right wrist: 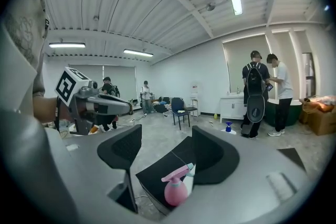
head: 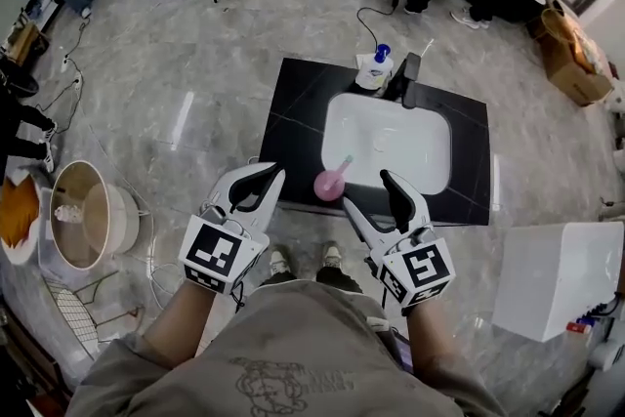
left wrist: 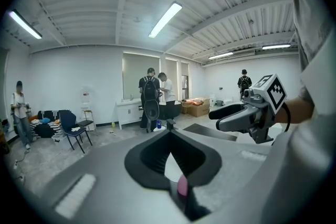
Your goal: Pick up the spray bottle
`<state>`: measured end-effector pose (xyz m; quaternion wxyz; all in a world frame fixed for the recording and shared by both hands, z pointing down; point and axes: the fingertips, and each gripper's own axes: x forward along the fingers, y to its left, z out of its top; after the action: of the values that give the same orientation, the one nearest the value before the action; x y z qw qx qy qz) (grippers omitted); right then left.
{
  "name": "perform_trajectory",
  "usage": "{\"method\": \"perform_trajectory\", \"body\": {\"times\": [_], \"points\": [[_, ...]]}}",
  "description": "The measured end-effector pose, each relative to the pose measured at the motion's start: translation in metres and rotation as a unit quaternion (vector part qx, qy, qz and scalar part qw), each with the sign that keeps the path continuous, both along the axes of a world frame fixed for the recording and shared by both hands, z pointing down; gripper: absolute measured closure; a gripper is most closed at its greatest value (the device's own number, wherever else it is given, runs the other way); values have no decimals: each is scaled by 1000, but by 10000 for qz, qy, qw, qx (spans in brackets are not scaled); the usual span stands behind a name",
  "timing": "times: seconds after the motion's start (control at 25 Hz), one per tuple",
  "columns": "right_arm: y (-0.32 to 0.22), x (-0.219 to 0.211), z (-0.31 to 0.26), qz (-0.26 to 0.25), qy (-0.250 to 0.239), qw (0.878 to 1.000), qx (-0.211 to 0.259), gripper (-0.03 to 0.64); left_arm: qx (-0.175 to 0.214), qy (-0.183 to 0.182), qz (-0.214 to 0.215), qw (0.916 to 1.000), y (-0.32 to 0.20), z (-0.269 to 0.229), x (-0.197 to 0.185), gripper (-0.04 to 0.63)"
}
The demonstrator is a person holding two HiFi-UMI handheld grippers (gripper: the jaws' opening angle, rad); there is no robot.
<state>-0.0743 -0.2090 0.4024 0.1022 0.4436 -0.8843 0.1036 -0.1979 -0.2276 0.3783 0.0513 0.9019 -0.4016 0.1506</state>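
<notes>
Floor (head: 195,63): grey polished stone, with people standing and sitting along the far 12 o'clock side of the head view.
Counter (head: 293,112): black slab at the middle of the head view, with a white sink (head: 391,142) set into it.
Spray bottle (head: 332,181): pink, upright on the counter's 6 o'clock edge, at the sink's 7 o'clock corner, touched by neither gripper.
Left gripper (head: 262,173): jaws brought together so the tips meet, leaving only a hollow between the pads; nothing is pinched. It sits at 9 o'clock of the spray bottle.
Right gripper (head: 366,190): jaws spread wide and holding nothing. The spray bottle shows low in the gap in the right gripper view, beyond the tips.
Blue-capped bottle (head: 375,70): at the counter's 12 o'clock edge, just beside the black faucet (head: 408,78).
</notes>
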Motion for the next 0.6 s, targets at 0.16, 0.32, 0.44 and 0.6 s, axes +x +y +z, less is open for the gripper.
{"method": "perform_trajectory", "body": {"times": [0.16,0.32,0.44,0.6], "points": [[4,-3,7,128,64,9999,-87,283,-6,24,159,9999,1,6,0,595],[7,-8,27,108,95,9996,-258,266,-152,-1,239,9996,2,16,1,595],[7,-13,47,43,118,9990,-425,258,-249,-49,212,9995,-1,27,0,595],[3,-18,73,-71,184,9981,-586,252,-433,14,146,9990,-6,41,1,595]]}}
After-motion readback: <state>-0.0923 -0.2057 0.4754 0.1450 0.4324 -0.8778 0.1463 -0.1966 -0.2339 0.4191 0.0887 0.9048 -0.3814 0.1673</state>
